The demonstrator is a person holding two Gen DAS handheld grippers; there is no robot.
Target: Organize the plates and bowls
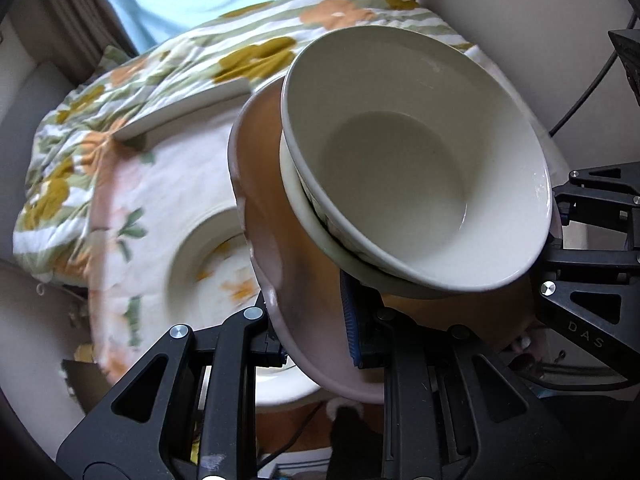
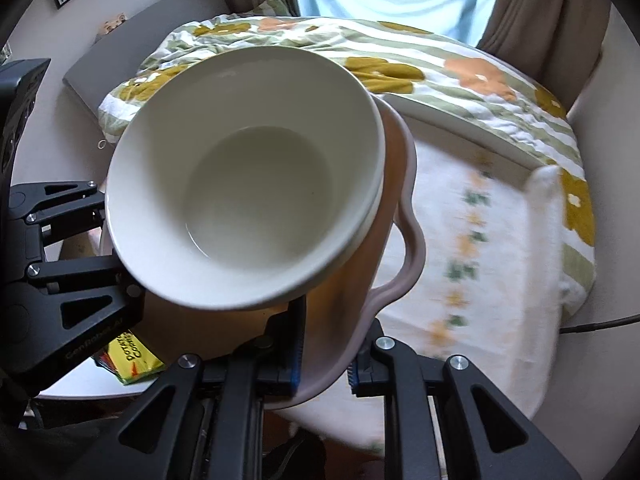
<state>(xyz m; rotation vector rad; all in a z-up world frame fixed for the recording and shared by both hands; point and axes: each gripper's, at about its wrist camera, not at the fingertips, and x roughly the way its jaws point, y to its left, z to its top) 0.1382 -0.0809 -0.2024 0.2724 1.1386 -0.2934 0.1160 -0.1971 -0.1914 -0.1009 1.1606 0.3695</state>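
— Where did we have the stack at that moment?

— Between us, in the air. The pink scalloped ceramic plate [image 1: 276, 264] was pinched on opposite edges: our left gripper [image 1: 316, 340] had its fingers closed on the rim at about 6 o'clock in the left wrist view, and our right gripper [image 2: 324, 364] clamped the other rim, at 6 o'clock in its own view. On the plate sat the cream-white ceramic bowl [image 2: 256, 184], nested in what looked like a second cream bowl [image 1: 304, 216] beneath it.

— Why both grippers on one plate?

— We judged that the load was too heavy and top-heavy for one rim pinch. Two opposed grips kept the plate from tipping, though in both views the bowls leaned, so sliding was a risk.

— And what lay below?

— A large white round plate with an orange and green flower pattern [image 1: 132, 240], at 9 o'clock from the stack in the left view, resting on the floral striped quilt [image 2: 460, 64]. A flat white rectangular dish [image 1: 188, 108] lay beyond it, toward 11 o'clock.

— Was the flowered plate the target?

— Probably, as the widest base for the pile, but we could not tell for certain.
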